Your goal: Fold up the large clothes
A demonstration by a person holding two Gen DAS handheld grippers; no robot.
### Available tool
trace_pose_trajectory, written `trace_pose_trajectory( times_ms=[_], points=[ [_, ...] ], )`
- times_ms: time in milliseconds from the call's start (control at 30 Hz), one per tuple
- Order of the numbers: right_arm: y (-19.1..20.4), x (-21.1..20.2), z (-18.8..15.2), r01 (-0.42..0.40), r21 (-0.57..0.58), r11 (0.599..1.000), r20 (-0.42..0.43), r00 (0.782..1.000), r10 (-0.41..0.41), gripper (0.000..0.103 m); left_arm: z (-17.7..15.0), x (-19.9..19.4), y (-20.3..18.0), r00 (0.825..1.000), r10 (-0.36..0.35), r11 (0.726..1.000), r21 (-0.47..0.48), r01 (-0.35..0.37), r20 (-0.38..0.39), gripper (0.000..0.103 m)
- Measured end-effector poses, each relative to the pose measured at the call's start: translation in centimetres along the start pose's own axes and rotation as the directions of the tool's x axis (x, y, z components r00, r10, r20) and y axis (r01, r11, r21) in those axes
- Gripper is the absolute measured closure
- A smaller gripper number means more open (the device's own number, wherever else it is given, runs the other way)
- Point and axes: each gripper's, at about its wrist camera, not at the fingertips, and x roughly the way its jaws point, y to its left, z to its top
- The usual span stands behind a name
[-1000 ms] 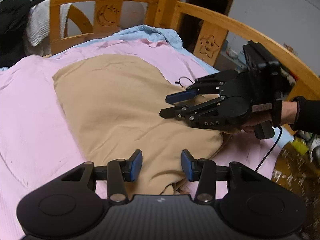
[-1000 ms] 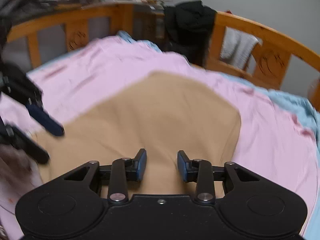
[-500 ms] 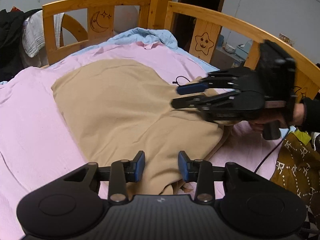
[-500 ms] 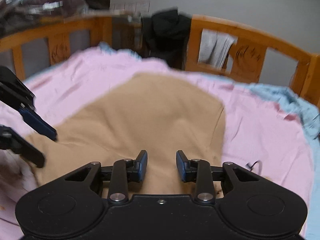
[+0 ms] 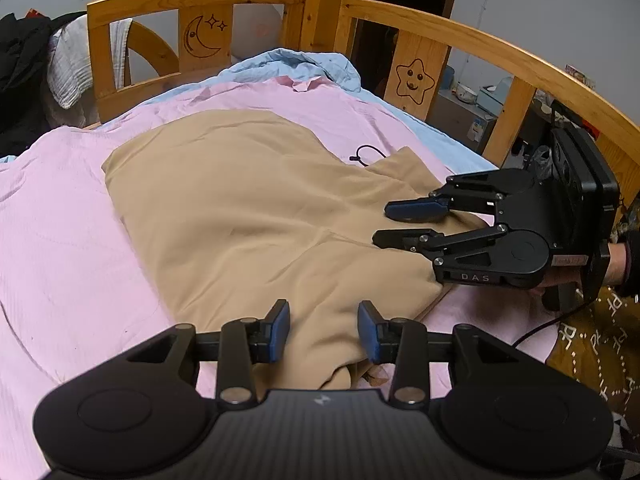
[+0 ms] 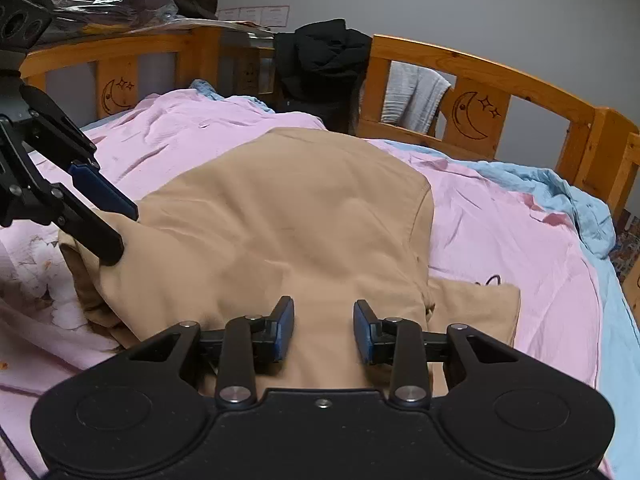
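- Since a second ago, the right gripper has come down from above the tan garment to its right edge, pointing left.
- Left gripper tilts downward; its jaws are opening, unclamped, garment's near fold below them.
- Right jaws stand apart over fabric, gripping nothing.

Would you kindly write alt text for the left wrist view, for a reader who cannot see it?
A tan garment lies spread on a pink sheet in a wooden-railed bed. The left gripper hovers above the garment's near edge, its jaws opening with nothing pinched. The right gripper, hand-held, reaches in from the right, fingers apart over the cloth.
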Motion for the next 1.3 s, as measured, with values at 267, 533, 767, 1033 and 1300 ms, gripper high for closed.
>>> trace_pose_trajectory(
  times_ms=[267, 533, 767, 1033, 1300],
  points=[
    [-5.9, -1.9, 3.0, -0.149, 0.282, 0.948, 0.076, 0.988, 0.133, 0.023, 0.4, -2.5, 4.4, 0.993, 0.005, 0.971, -0.238, 0.024, 0.121, 0.023],
    [-16.6, 5.3, 6.9, -0.353, 0.446, 0.822, 0.000, 0.919, 0.394, 0.007, 0.5, 0.4, 11.2, 0.996, -0.047, 0.874, -0.480, 0.076, 0.072, 0.018],
    [-19.4, 13.7, 5.7, -0.333, 0.599, 0.728, -0.080, 0.880, 0.468, 0.034, -0.1, 3.9, 12.5, 0.996, -0.085, 0.823, -0.561, 0.089, 0.033, 0.018],
    [-13.1, 10.9, 7.2, -0.328, 0.202, 0.923, -0.001, 0.942, 0.335, 0.084, -0.7, 4.7, 12.4, 0.997, -0.079, 0.828, -0.556, 0.067, 0.001, 0.018],
    [-12.4, 10.6, 8.1, -0.295, 0.104, 0.950, -0.019, 0.954, 0.299, 0.066, 0.3, 5.3, 12.3, 0.992, -0.123, 0.841, -0.534, 0.088, -0.029, 0.018]
  ],
)
